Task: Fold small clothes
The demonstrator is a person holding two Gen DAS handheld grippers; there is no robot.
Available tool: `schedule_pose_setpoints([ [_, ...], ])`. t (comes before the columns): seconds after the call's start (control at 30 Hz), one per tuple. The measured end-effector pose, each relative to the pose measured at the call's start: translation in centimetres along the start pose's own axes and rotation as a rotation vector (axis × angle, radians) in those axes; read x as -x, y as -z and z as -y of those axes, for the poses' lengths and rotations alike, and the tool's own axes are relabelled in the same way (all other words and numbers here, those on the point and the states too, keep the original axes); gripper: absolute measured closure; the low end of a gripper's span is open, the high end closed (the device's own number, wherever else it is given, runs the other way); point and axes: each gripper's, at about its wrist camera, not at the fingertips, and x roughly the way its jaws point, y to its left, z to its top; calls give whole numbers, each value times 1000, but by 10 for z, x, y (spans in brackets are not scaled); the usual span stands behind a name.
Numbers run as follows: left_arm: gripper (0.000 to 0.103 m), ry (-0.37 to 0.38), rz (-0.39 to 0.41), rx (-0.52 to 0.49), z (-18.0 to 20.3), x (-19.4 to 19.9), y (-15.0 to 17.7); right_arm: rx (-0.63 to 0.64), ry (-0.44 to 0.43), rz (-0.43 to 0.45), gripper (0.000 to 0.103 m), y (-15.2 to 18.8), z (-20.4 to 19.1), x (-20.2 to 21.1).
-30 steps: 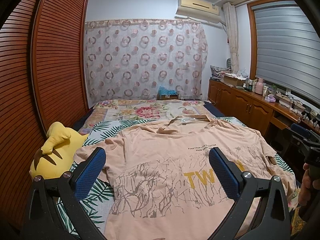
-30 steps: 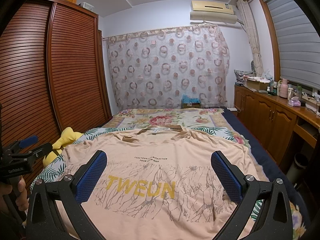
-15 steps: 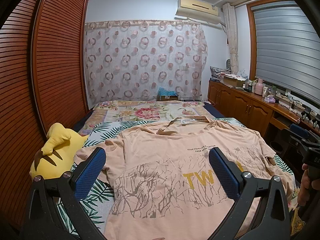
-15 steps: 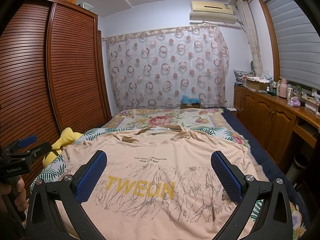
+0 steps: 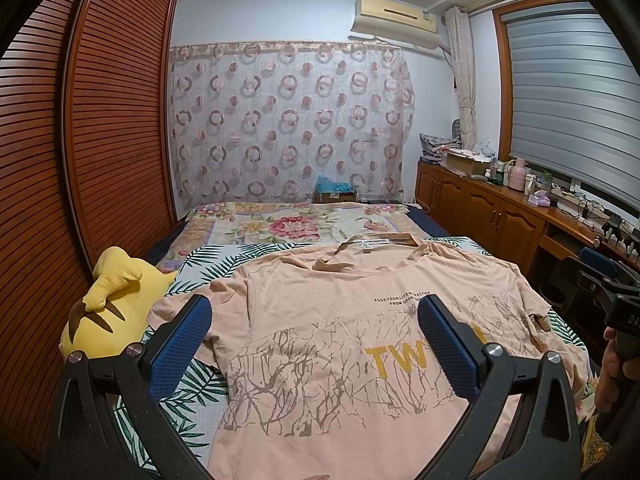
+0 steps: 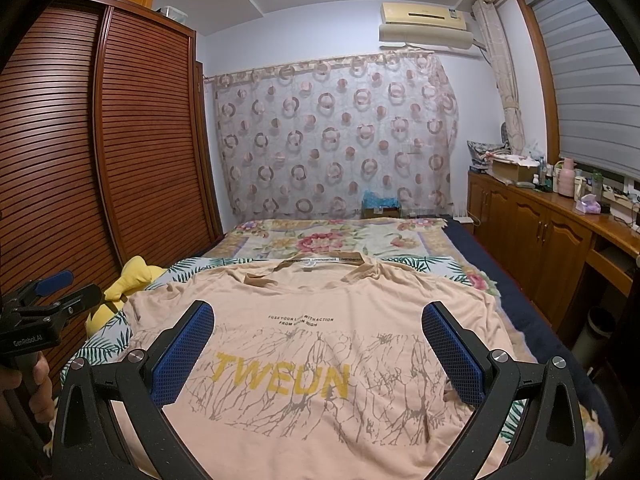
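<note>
A bed [image 5: 224, 412] is carrying a peach T-shirt [image 6: 320, 344], lying flat, collar far. A yellow plush toy [image 5: 108, 308] is sitting just beside its left sleeve. The left gripper [image 5: 316, 344] and right gripper [image 6: 320, 352] are hovering above, jaws spread, empty. Risk: pinching the leaf-print sheet along with the hem, dragging bedding into the fold.

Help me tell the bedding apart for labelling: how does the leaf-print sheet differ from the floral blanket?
The leaf-print sheet shows green fronds on white; the floral blanket shows pink flowers on cream. The sheet lies at the near end, directly under the peach T-shirt; the blanket lies farther back, with nothing on it. Both lie spread flat on the bed.
</note>
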Motion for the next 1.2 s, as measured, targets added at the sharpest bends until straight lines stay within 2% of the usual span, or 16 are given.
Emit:
schedule_pose_setpoints([
  [0.87,0,-2,3,-1,-4,0,3,5,-5,4,0,-3,-3,-1],
  [1.0,0,-20,-11,-2,-1,7,-8,-3,-26,6,0,-2,-2,-6],
  [1.2,0,-41,-39,19,-20,7,-16,25,-48,0,0,-2,-7,-18],
])
